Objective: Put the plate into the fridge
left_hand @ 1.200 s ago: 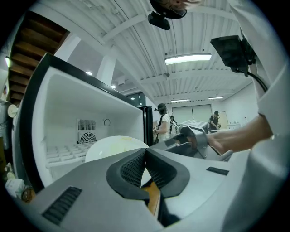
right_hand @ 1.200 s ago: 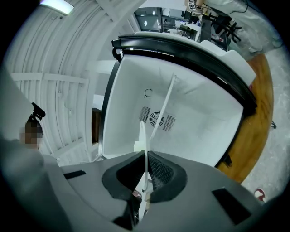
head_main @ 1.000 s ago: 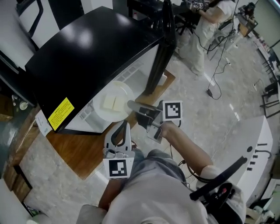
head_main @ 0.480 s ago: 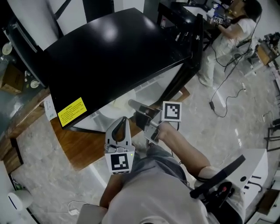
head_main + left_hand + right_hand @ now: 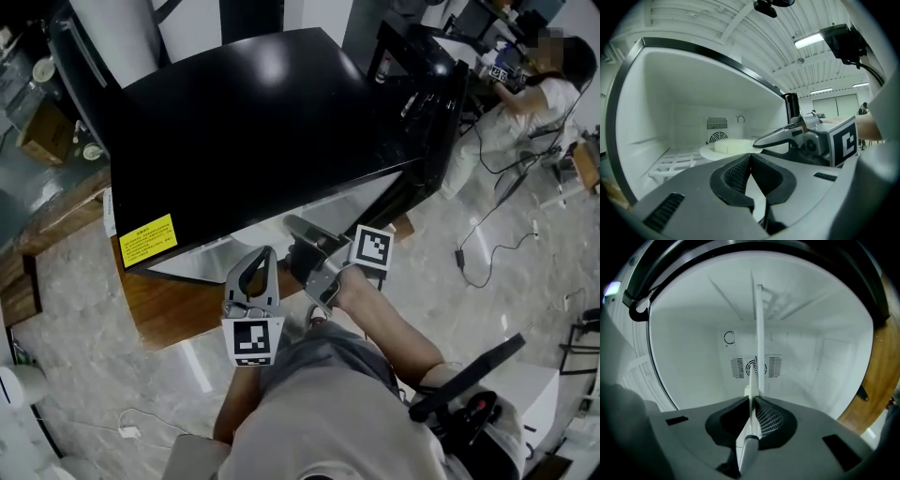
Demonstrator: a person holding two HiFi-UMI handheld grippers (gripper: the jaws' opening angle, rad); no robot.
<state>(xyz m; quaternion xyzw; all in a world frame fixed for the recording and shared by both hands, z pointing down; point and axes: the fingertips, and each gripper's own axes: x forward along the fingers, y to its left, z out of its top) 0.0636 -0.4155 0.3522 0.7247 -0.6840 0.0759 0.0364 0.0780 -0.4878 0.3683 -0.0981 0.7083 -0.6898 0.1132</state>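
Head view: A small fridge with a glossy black top (image 5: 253, 122) stands on a brown wooden platform (image 5: 173, 305) on a pale stone floor. A yellow label (image 5: 147, 236) sits on its near left edge. Its black door (image 5: 433, 131) stands open on the far right. The grey left gripper (image 5: 262, 255) is held just in front of the fridge opening, near the platform. The grey right gripper (image 5: 295, 227) is just to its right and reaches under the edge of the black top, into the opening. The plate cannot be seen from here; the fridge top covers it.

Left gripper view: The left gripper (image 5: 751, 157) has its jaws closed together with nothing between them. Beyond it lies the white inside of the fridge, with a round vent (image 5: 717, 137) on the back wall and a white wire shelf (image 5: 675, 164) at the lower left. A round white plate (image 5: 710, 151) carrying a pale block (image 5: 731, 146) is inside the compartment, above the wire shelf. Whether it rests on the shelf cannot be told. The right gripper (image 5: 761, 140) comes in from the right and meets the plate's right rim.

Right gripper view: The right gripper (image 5: 753, 399) is clamped on the rim of the plate (image 5: 758, 343), which shows edge-on as a thin white line running away from the jaws toward the back wall. The vent (image 5: 757, 367) lies directly behind it.
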